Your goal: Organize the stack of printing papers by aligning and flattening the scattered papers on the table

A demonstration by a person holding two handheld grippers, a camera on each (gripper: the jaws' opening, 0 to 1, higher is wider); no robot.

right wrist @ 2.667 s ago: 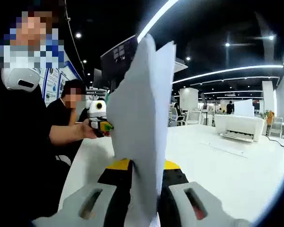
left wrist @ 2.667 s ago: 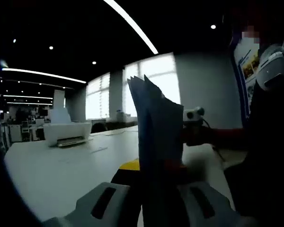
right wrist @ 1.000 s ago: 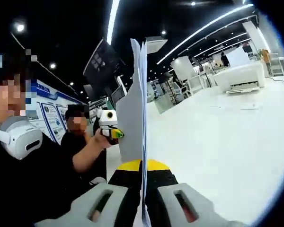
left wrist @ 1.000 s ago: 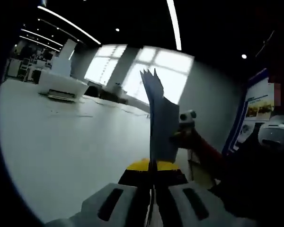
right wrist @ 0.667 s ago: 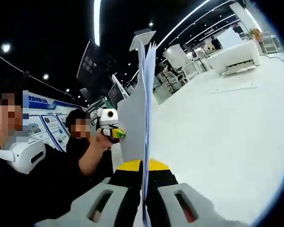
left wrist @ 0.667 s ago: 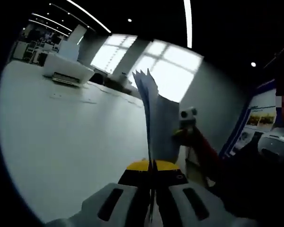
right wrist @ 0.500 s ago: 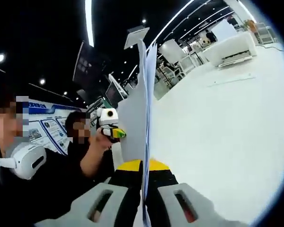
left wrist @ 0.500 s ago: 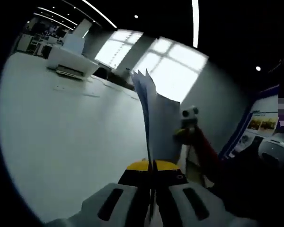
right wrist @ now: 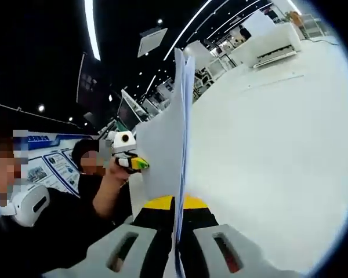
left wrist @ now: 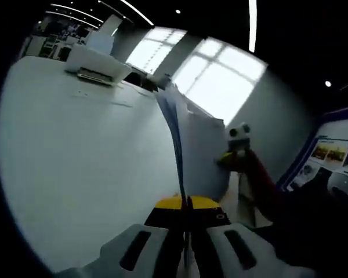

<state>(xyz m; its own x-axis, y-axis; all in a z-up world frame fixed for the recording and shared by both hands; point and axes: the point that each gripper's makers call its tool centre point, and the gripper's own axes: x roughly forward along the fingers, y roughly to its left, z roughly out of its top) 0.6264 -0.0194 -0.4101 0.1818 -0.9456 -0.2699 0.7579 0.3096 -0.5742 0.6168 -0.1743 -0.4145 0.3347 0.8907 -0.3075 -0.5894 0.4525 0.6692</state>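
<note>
- setting: a large open office with dark ceiling, strip lights and bright windows; a wide white bench (left wrist: 75, 162) spreads below both grippers.
- a white printer (left wrist: 98, 63) stands far off on the bench, toward 11 o'clock in the left gripper view and toward 1 o'clock in the right gripper view.
- task item: the paper stack (left wrist: 194, 156) is held on edge above the bench, running from 6 o'clock up to 12 o'clock in each view; its upper edges look uneven and fanned.
- left gripper (left wrist: 185, 246): jaws narrow, pinching one end of the paper stack.
- right gripper (right wrist: 177, 246): jaws narrow, pinching the opposite end of the same stack (right wrist: 171, 145).
- each gripper appears in the other's view beyond the sheets, held in a hand (right wrist: 113, 174).
- judged step: squaring the sheets before laying them flat.
- procedure advice: keep both grips level, slacken slightly, tap the lower edge on the bench so sheets settle flush.
- risk: too loose a grip may let sheets slide out.
</note>
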